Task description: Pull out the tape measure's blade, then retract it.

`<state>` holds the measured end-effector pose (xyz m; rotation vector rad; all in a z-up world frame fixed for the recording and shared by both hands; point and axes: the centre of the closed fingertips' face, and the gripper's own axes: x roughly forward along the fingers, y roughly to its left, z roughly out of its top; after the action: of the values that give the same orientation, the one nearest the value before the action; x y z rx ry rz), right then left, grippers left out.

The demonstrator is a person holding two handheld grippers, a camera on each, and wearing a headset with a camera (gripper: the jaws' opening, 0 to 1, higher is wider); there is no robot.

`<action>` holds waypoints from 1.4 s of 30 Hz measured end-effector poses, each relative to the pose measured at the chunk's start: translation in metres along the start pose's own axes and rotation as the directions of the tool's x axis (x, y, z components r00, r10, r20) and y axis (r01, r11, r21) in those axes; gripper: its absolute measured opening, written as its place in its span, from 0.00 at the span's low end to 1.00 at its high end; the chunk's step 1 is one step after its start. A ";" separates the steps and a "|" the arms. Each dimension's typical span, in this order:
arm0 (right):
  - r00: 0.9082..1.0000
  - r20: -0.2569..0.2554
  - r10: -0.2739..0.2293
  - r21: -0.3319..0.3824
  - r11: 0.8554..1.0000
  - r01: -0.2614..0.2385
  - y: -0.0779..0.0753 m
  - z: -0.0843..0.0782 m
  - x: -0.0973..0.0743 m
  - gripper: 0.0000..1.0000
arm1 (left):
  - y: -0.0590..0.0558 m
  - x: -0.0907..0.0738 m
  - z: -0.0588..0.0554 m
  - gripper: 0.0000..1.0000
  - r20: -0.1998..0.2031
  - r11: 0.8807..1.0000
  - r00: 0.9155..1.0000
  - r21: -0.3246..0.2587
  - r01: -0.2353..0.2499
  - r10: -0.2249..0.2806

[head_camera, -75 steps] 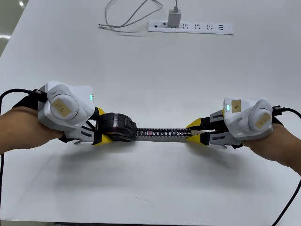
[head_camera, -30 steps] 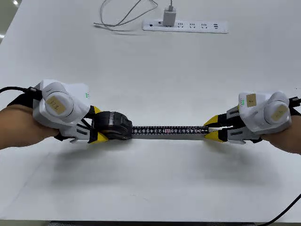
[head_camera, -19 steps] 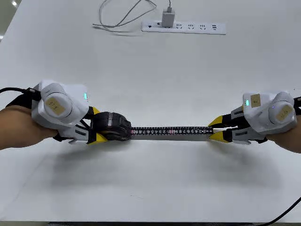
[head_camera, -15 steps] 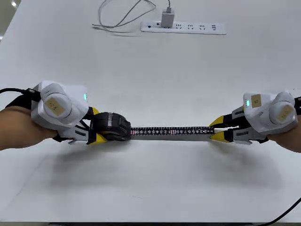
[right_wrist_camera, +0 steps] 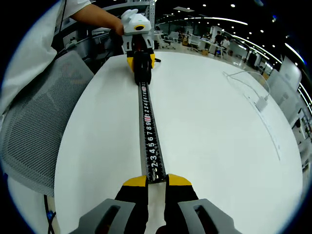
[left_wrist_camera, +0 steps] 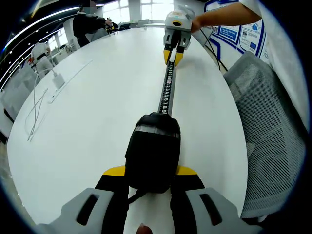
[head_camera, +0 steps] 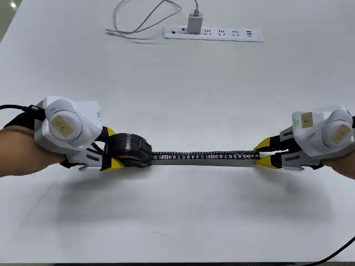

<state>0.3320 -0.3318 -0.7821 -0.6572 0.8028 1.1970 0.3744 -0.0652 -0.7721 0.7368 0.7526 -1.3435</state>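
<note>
Black tape measure [head_camera: 130, 150] sits clamped in the left gripper [head_camera: 113, 148] in the head view, its blade [head_camera: 205, 157] stretched straight over the white table [head_camera: 177, 83] to the right gripper [head_camera: 264, 154]. Left gripper view: jaws closed against the tape measure's sides, blade running straight ahead. Right gripper view: jaws pinched narrow on the blade's tip, with white numerals on the dark scale facing up.

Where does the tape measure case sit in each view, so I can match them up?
Head view: tape measure case left of centre, clamped in the left gripper.
Left gripper view: bottom centre, between that view's own jaws.
Right gripper view: top centre, at the blade's far end.
Shared landmark: the blade, running from the case to the right gripper.
</note>
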 end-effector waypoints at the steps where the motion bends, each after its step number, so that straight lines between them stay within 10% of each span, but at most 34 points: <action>1: 1.000 -0.002 0.000 0.001 1.000 0.000 0.000 -0.001 0.000 0.07 | 0.000 0.000 0.000 0.28 -0.001 1.000 1.000 0.001 0.000 0.000; 42: 0.996 -0.083 0.032 0.008 0.999 -0.032 -0.002 -0.016 -0.002 0.09 | 0.001 0.001 0.001 0.29 -0.008 1.000 1.000 0.004 -0.009 0.009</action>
<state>0.3305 -0.3461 -0.7892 -0.6946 0.8900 1.2016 0.3753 -0.0662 -0.7720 0.7479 0.7521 -1.3352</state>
